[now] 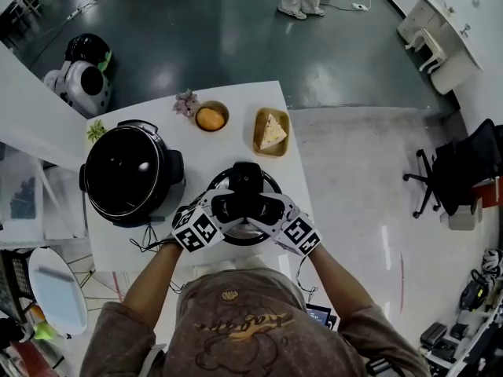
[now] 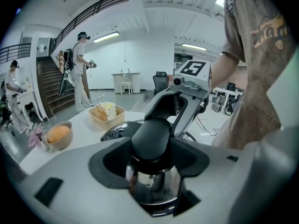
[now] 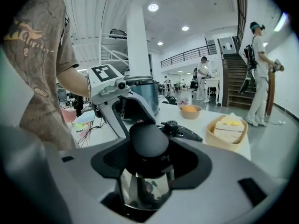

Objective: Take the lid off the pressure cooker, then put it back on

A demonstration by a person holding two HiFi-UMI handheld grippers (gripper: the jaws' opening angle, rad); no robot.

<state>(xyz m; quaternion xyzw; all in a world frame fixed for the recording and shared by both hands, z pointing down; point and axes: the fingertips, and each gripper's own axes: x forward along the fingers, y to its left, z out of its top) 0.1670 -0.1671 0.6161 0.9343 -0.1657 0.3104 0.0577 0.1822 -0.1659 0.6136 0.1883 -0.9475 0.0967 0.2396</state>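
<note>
The pressure cooker body (image 1: pixel 130 171) stands open at the left of the white table (image 1: pixel 236 100). Its lid (image 1: pixel 271 185), steel with a long black handle (image 1: pixel 246 177), is to the right of the pot, low over the table's front part; whether it rests there I cannot tell. My left gripper (image 1: pixel 228 205) grips the handle's left end and my right gripper (image 1: pixel 266 206) its right end. In the left gripper view the rounded handle end (image 2: pixel 152 136) fills the gap between the left gripper's (image 2: pixel 152 164) pads. The right gripper view shows the other end (image 3: pixel 148 139) likewise in the right gripper (image 3: pixel 147 167).
Behind the lid are a bowl with an orange (image 1: pixel 211 117), a wooden tray with a sandwich (image 1: pixel 272 132) and a small flower (image 1: pixel 186 102). A cable (image 1: pixel 145 240) lies by the cooker's front. People stand near stairs in the background.
</note>
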